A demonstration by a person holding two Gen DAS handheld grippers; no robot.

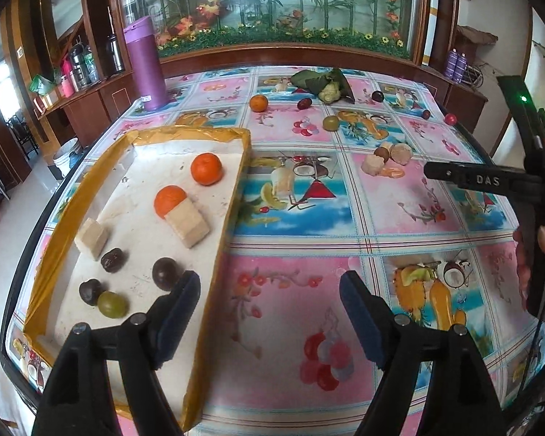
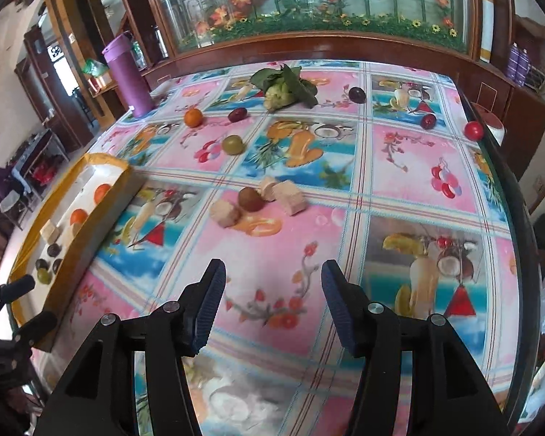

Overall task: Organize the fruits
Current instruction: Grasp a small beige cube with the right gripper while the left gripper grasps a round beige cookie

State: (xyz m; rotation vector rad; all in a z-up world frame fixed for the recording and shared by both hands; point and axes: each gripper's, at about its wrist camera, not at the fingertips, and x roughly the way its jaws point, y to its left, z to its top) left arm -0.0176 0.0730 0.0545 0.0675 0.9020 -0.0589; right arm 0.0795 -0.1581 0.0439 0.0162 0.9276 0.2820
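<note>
A white tray with a yellow taped rim (image 1: 185, 132) holds two oranges (image 1: 206, 169), two beige blocks (image 1: 187, 223), three dark fruits (image 1: 165, 272) and a green fruit (image 1: 112, 304). My left gripper (image 1: 269, 279) is open and holds nothing; its left finger hangs over the tray's right wall. My right gripper (image 2: 274, 267) is open over bare tablecloth. Ahead of it lie a brown fruit (image 2: 250, 199) among beige blocks (image 2: 289, 196). Farther back lie a green fruit (image 2: 233, 144), an orange (image 2: 193, 117), a dark red plum (image 2: 238, 114) and the tray (image 2: 101, 218).
A purple flask (image 1: 145, 61) stands at the table's far left corner. A leafy vegetable (image 2: 283, 87) lies at the back. Dark plums (image 2: 356, 94) and a red fruit (image 2: 473, 130) sit near the right edge. A wooden cabinet runs behind the table.
</note>
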